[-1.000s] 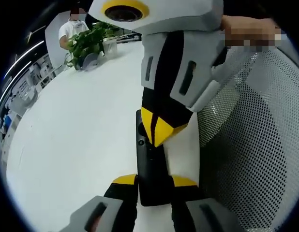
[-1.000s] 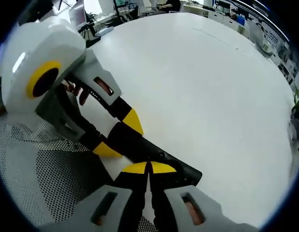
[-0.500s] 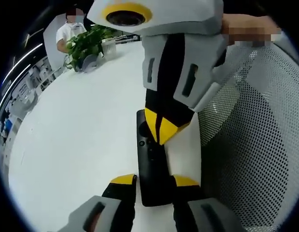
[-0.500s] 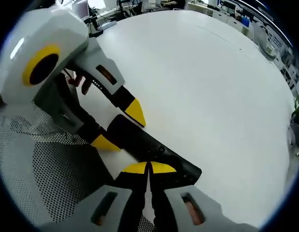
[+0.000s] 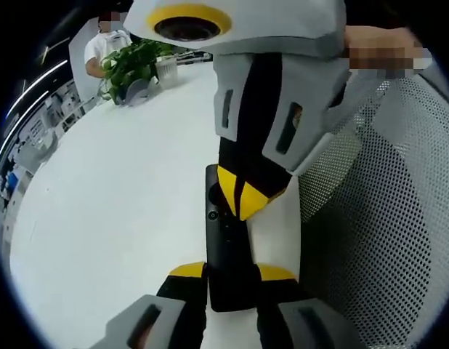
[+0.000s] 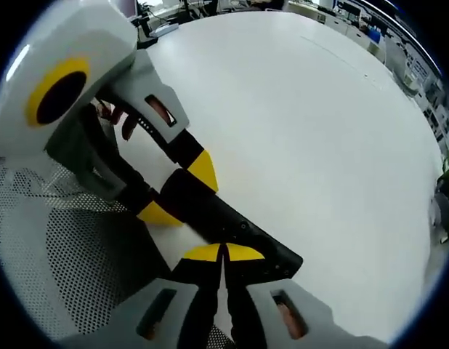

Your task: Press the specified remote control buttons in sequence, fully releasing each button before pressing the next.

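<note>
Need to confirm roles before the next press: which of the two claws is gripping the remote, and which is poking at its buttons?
The left claw grips the remote, jaws on either side. The right claw, jaws together, pokes its tip at the buttons.

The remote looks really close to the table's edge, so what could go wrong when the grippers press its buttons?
1. The remote lies near the white table's edge, beside a mesh chair. A hard push might tip it off.
2. The right gripper presses with shut jaws, a wide tip that could hit two buttons.
3. The left gripper pinches only the remote's near end, so it might slip or twist.
</note>
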A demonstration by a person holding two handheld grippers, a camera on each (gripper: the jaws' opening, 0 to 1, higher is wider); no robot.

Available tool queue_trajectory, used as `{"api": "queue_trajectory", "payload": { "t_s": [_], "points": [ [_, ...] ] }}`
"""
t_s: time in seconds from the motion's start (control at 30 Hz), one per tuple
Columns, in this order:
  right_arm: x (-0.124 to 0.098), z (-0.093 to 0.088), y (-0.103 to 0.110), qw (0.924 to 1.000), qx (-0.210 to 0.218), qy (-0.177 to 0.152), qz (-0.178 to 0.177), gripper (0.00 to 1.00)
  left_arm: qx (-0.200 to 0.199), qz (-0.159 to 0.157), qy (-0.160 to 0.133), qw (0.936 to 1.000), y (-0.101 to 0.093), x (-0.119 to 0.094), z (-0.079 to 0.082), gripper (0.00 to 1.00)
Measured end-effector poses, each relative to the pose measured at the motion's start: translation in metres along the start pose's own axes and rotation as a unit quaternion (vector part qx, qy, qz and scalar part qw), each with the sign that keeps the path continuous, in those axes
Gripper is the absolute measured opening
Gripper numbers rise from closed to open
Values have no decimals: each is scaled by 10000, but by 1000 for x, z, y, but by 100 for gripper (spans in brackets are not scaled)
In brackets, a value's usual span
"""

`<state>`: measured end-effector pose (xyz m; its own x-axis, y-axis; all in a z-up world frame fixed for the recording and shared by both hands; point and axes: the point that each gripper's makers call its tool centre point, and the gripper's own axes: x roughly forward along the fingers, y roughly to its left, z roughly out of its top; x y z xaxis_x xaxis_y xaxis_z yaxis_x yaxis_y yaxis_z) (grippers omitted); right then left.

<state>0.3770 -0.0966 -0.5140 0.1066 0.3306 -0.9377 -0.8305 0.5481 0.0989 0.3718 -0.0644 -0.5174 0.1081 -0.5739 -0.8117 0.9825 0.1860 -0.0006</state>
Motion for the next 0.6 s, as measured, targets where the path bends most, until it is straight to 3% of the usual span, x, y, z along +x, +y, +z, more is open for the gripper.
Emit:
{"api": "queue_trajectory", "payload": {
  "t_s": [0.27,0.4,0.6],
  "points": [
    [-1,0,1,9993,353,-65,79,0,79,-12,-13,10000,0,0,0,25],
    [-4,10,2,9979,533,-329,174,0,122,-101,-27,9999,-3,1,1,25],
    [-5,11,2,9980,459,-394,171,0,168,-165,-37,9997,-5,1,1,25]
  ]
}}
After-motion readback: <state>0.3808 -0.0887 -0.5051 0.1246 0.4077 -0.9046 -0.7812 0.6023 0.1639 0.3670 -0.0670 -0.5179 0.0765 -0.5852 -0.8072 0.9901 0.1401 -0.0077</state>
